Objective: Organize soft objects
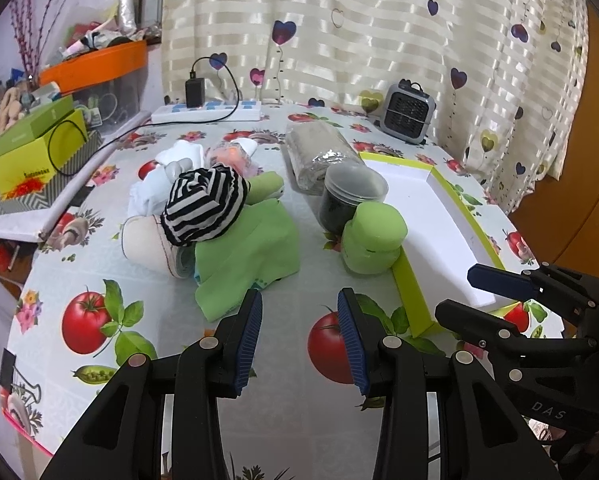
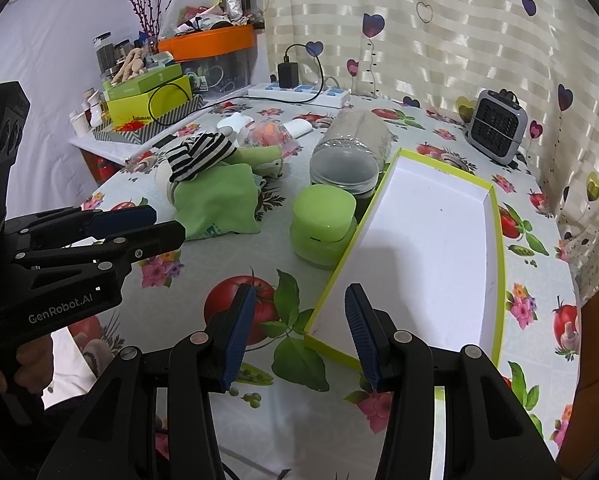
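Observation:
A pile of soft things lies on the table: a green cloth, a black-and-white striped cloth on top, a cream roll and white cloths behind. A white shallow box with a lime rim lies to the right. My left gripper is open and empty, just in front of the green cloth. My right gripper is open and empty at the box's near left corner.
A lime-lidded jar, a dark-filled clear jar and a wrapped roll stand between pile and box. A small grey heater, a power strip and stacked boxes line the back and left.

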Motion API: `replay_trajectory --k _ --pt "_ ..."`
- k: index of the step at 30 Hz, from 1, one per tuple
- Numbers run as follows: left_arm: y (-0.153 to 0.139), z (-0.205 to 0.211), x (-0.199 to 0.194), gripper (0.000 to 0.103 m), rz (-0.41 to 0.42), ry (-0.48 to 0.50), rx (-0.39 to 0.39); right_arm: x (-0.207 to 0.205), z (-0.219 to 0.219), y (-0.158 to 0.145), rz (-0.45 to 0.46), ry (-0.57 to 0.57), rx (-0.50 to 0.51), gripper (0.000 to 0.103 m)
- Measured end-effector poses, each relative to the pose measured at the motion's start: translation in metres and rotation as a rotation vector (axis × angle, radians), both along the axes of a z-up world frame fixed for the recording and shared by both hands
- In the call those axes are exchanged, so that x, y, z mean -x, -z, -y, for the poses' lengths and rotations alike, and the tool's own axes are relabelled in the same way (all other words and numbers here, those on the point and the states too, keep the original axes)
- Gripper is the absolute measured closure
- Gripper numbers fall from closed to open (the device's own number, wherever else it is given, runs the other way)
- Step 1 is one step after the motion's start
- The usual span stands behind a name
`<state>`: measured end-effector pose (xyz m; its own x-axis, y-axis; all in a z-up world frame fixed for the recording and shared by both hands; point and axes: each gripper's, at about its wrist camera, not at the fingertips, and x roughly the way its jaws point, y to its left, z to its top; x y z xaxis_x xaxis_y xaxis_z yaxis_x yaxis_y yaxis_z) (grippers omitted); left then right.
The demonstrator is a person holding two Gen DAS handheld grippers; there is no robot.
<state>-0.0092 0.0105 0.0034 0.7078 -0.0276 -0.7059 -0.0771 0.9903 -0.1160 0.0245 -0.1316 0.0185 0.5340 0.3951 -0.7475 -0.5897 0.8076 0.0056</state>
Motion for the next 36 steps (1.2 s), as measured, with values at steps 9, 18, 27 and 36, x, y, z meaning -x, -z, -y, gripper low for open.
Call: replay_trajectory --k 9,18,27,36 --pt "0.0008 0.0003 0.0006 0.066 -0.004 0.010 0.010 0.0001 -0.0046 -0.0020 0.001 -0.006 0.009 0.055" --pt "0.0035 0.0019 0.0026 0.066 -0.009 0.029 0.019 -0.0014 -0.0082 -0.0013 0.001 -0.005 0.014 0.055" --pt "0.0054 0.0020 0.0009 0.066 -0.016 0.038 0.030 -0.0042 -0.0090 -0.0017 0.001 -0.002 0.016 0.055" --pt "0.0056 0.0019 -0.0006 0.066 -0.022 0.033 0.029 -0.0096 -0.0075 -0.0010 -0.001 -0.002 0.014 0.055"
